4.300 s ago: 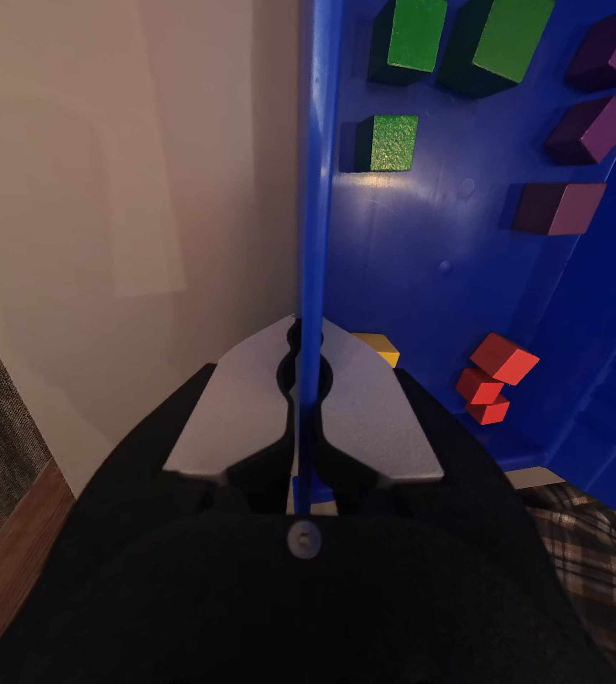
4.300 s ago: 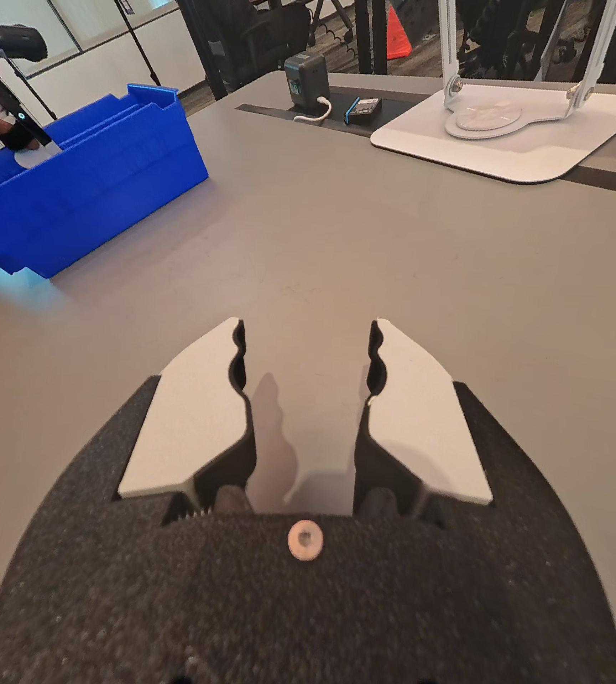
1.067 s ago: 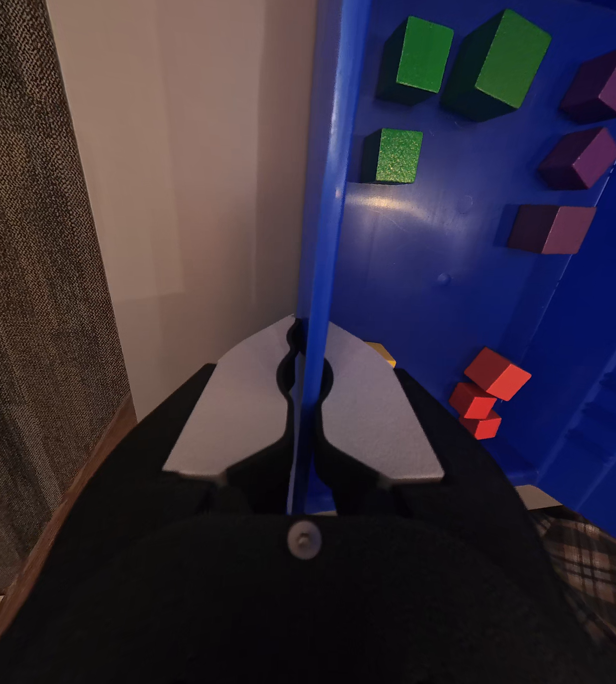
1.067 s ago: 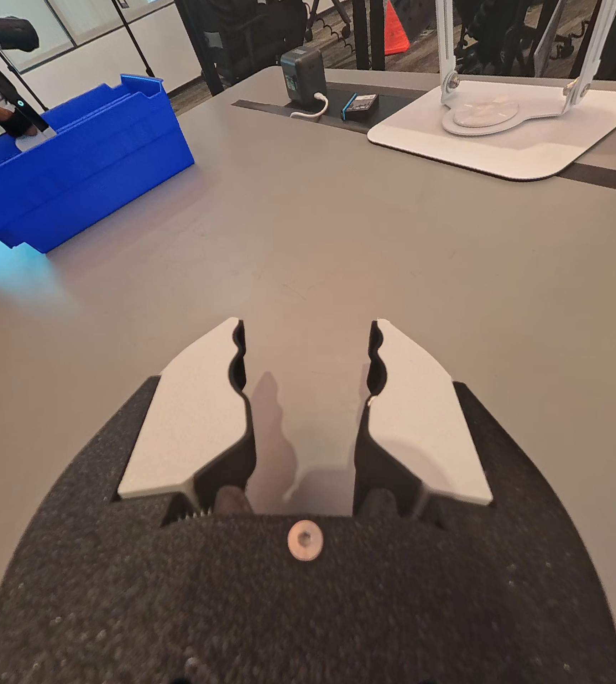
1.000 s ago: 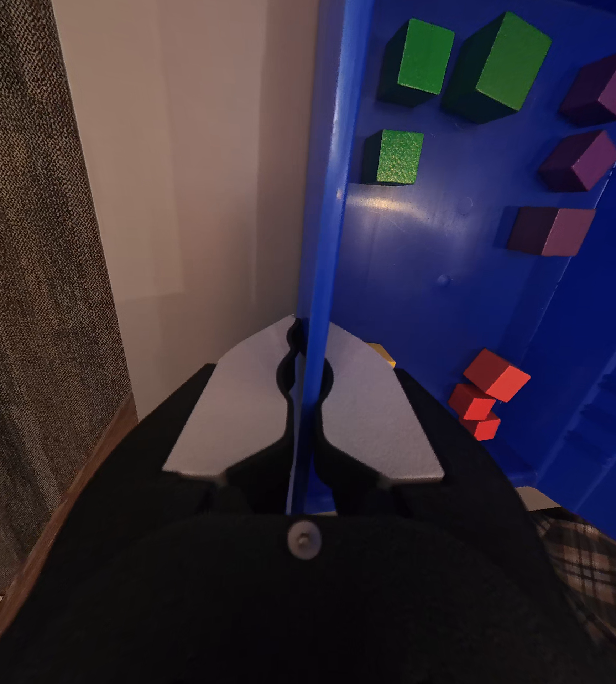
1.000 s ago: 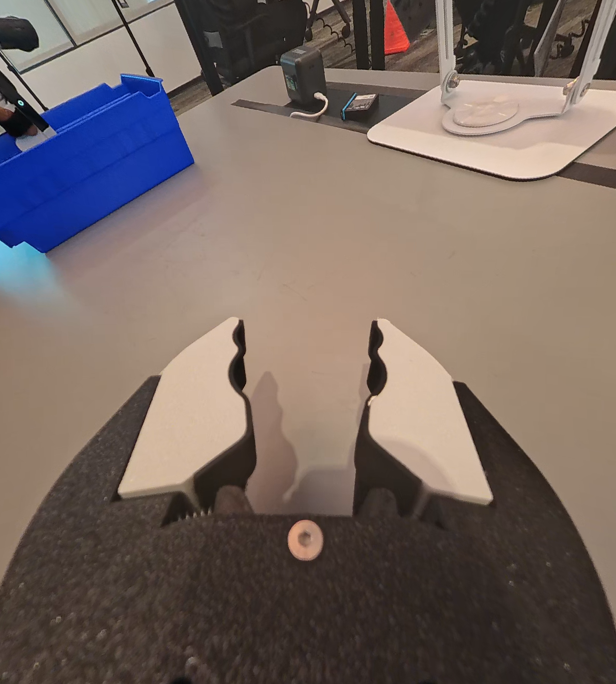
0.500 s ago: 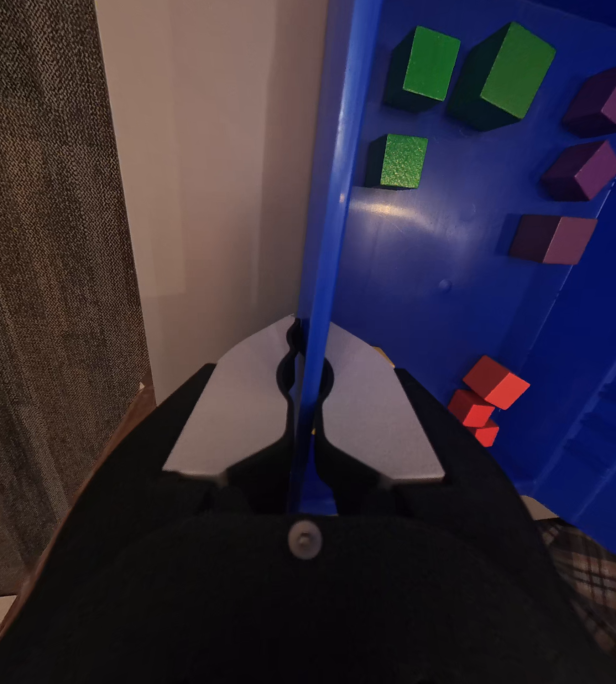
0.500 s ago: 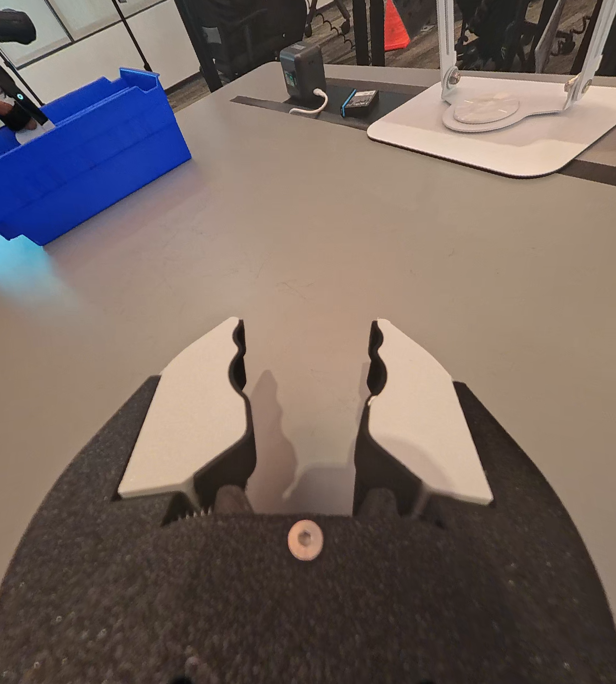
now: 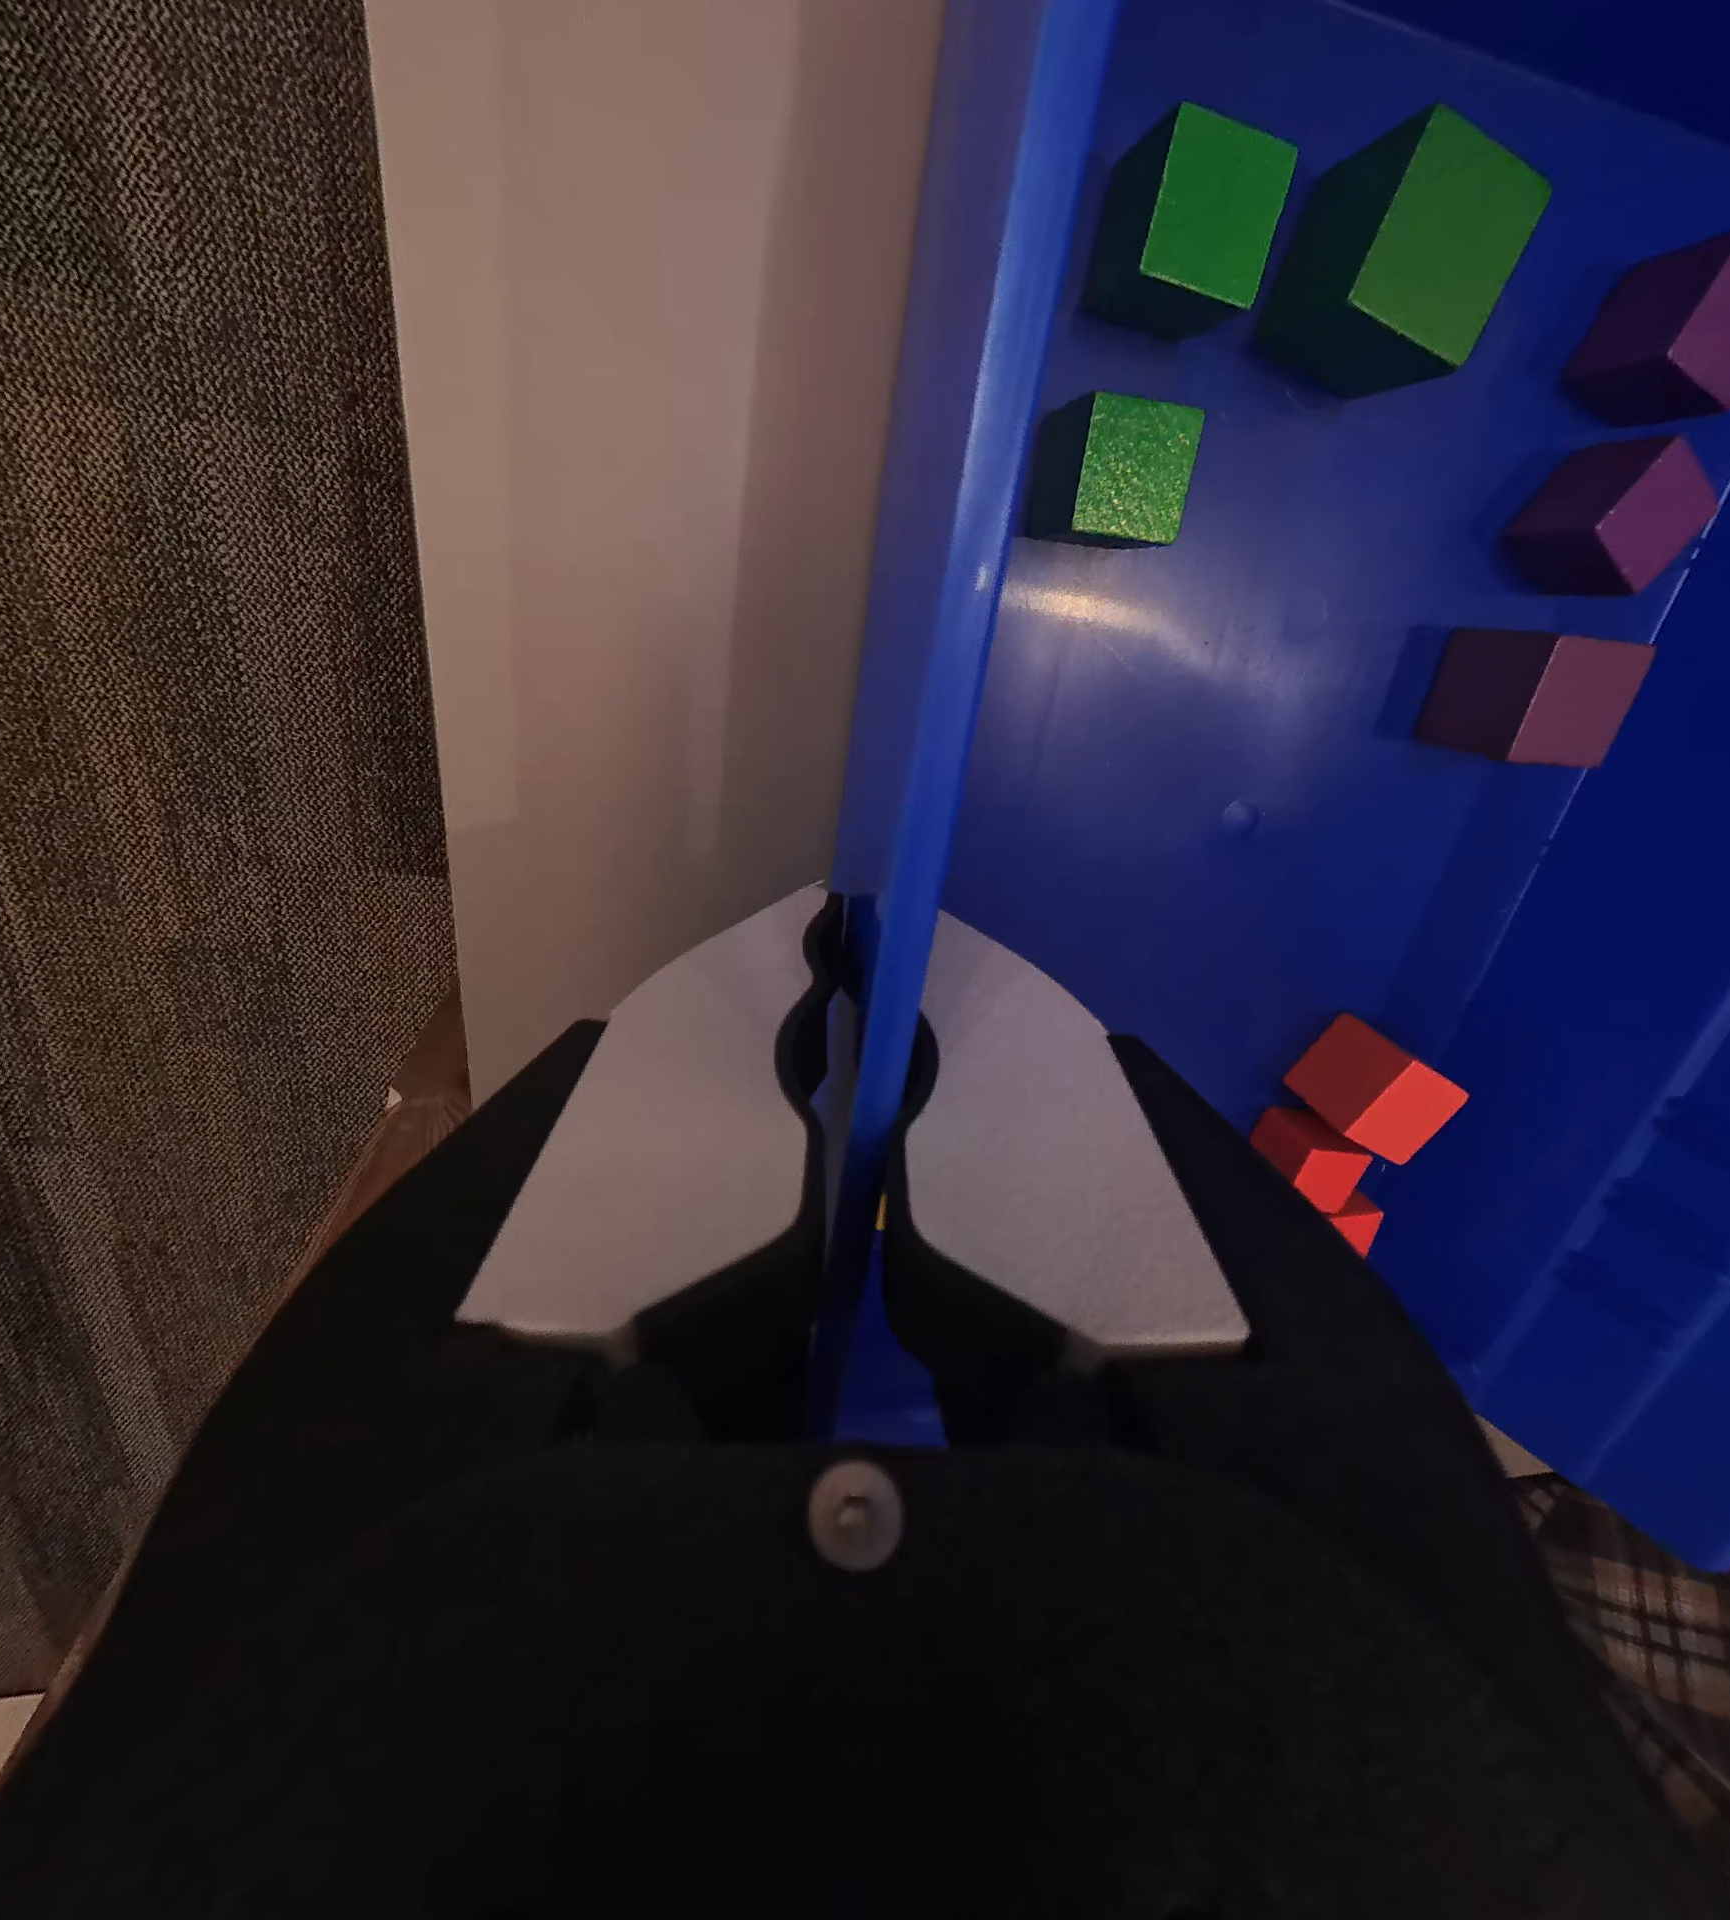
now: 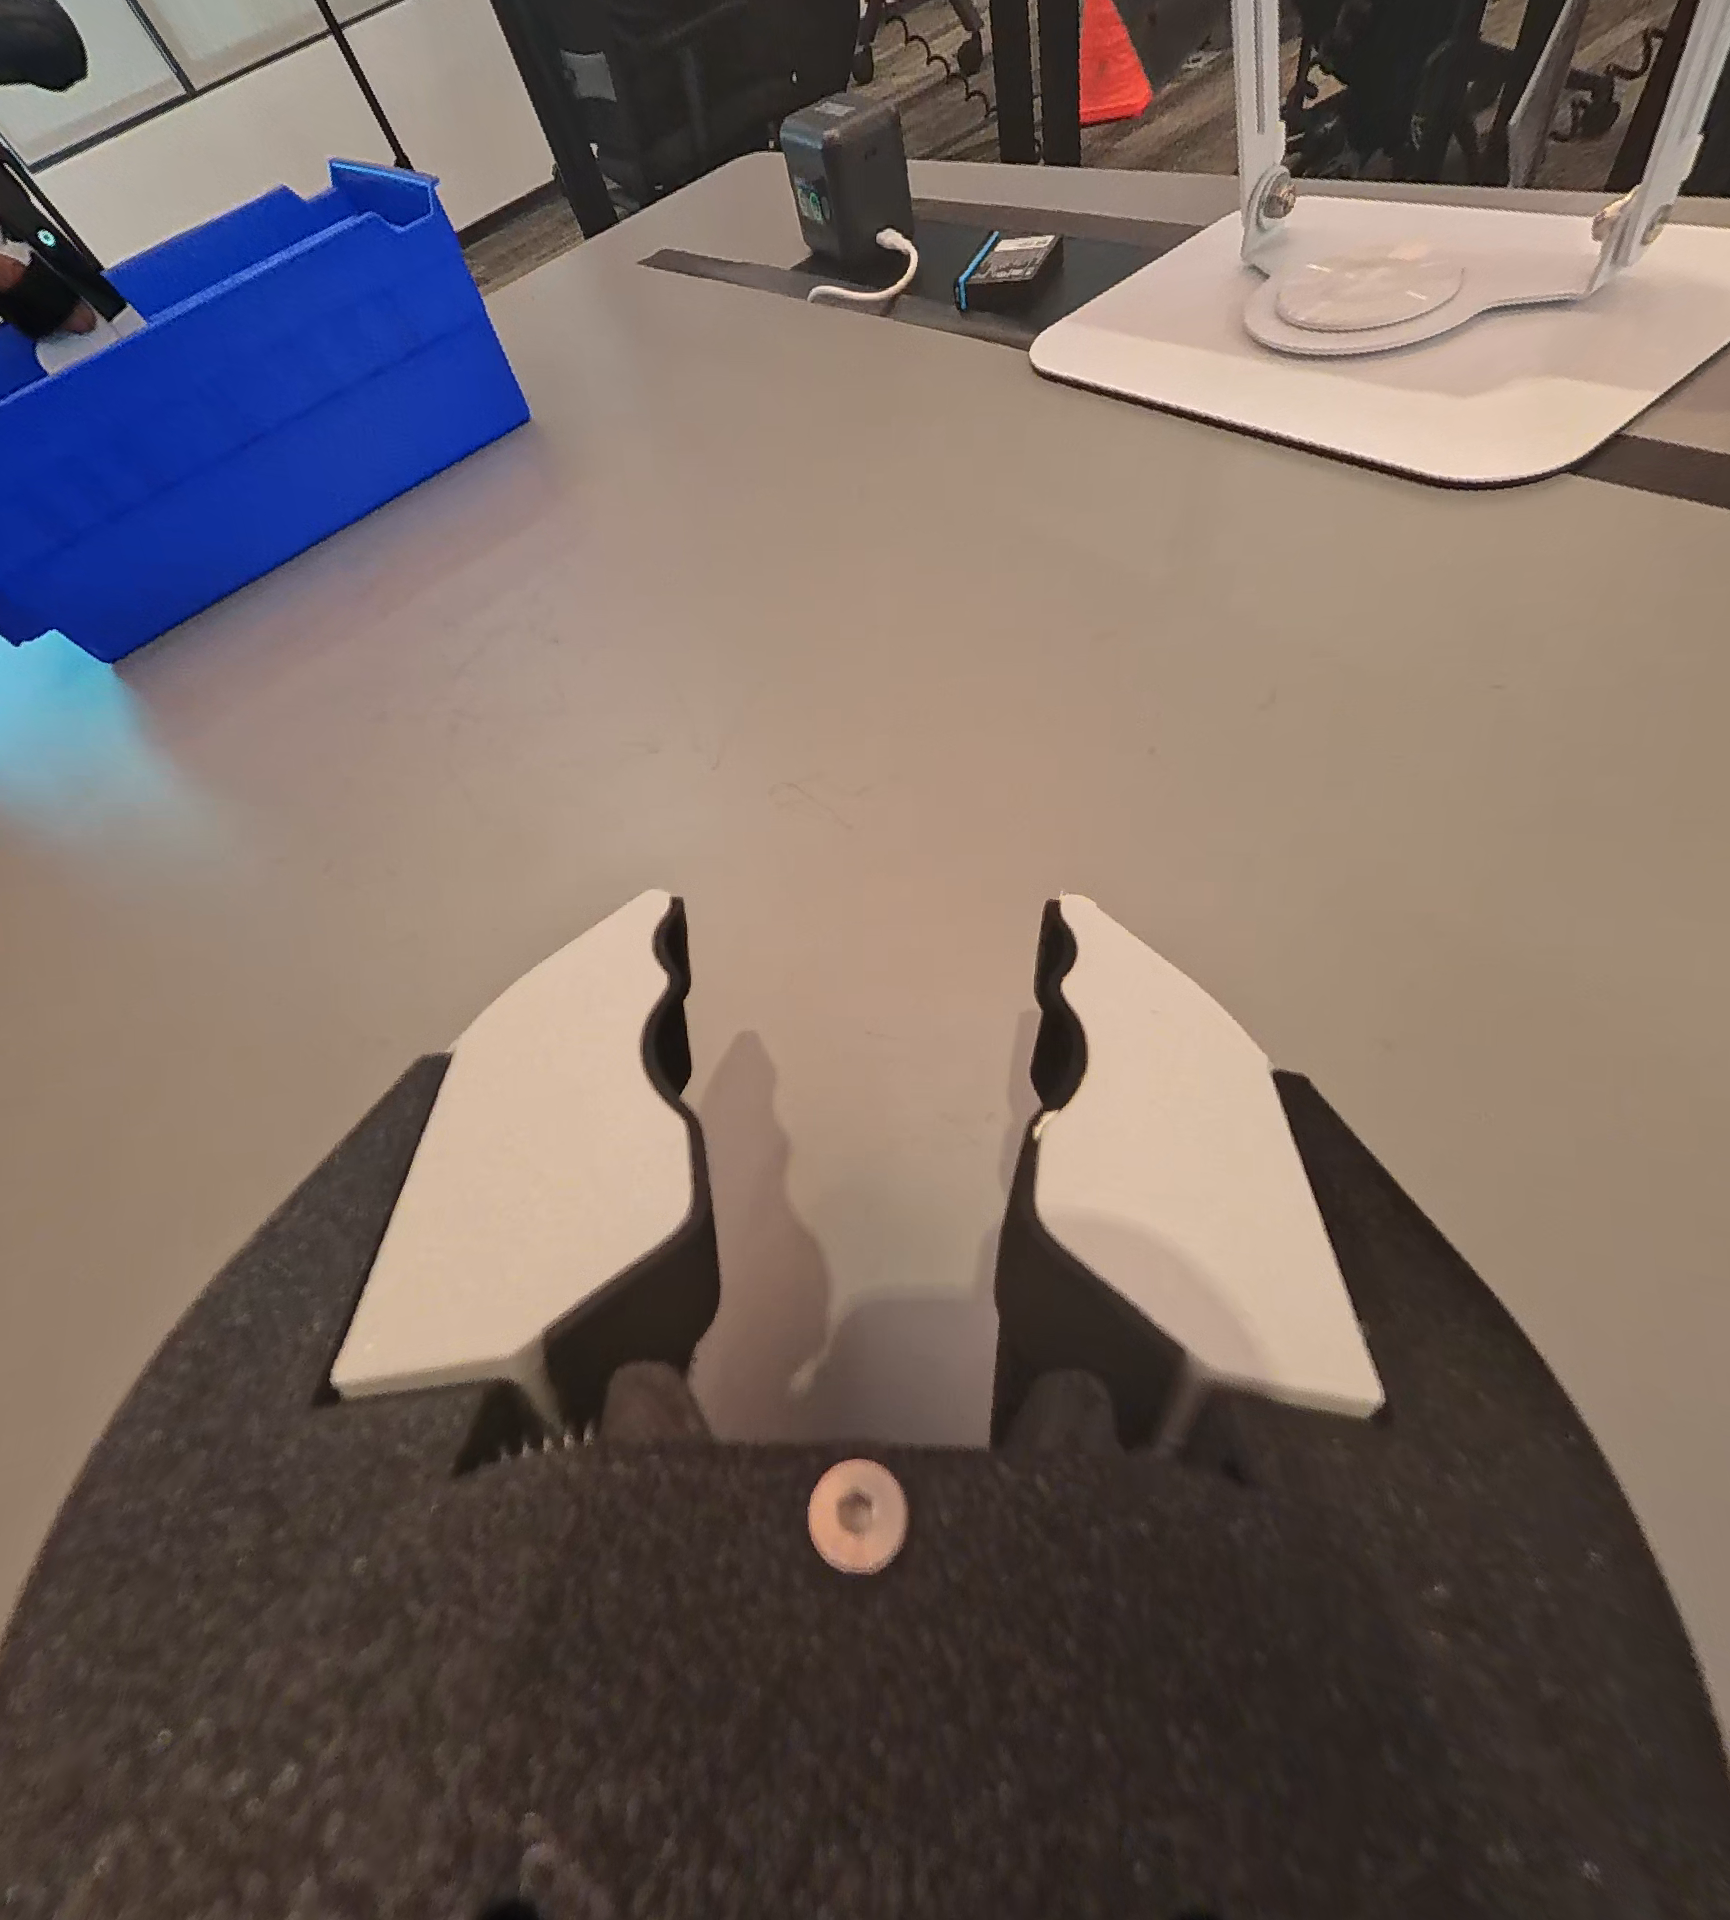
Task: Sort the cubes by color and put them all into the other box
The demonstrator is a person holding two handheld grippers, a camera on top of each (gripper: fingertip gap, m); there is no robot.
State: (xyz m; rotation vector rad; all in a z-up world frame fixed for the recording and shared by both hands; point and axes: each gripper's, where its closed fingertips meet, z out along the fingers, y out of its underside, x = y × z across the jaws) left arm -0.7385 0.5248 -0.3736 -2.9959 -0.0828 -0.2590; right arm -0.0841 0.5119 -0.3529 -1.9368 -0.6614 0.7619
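My left gripper (image 9: 866,914) is shut on the left wall of the blue box (image 9: 954,582). Inside the box lie three green cubes (image 9: 1136,468) at the far end, three purple cubes (image 9: 1578,701) along the right wall and three red cubes (image 9: 1375,1086) near my right finger. A sliver of yellow shows between the fingers, mostly hidden. My right gripper (image 10: 866,914) is open and empty, low over the grey table (image 10: 944,644). In the right wrist view the blue box (image 10: 217,447) stands at the far left with the left gripper (image 10: 61,281) on its wall.
A white stand base (image 10: 1443,322) sits at the table's far right. A black charger (image 10: 845,171) and a small black device (image 10: 1012,265) lie on a dark strip at the back. Grey carpet (image 9: 134,623) and the table's left edge show in the left wrist view. Plaid cloth (image 9: 1671,1621) is at lower right.
The blue box has slid left along the table toward its edge with my left gripper on its wall; more carpet shows beyond the edge. The right gripper has stayed still and open.
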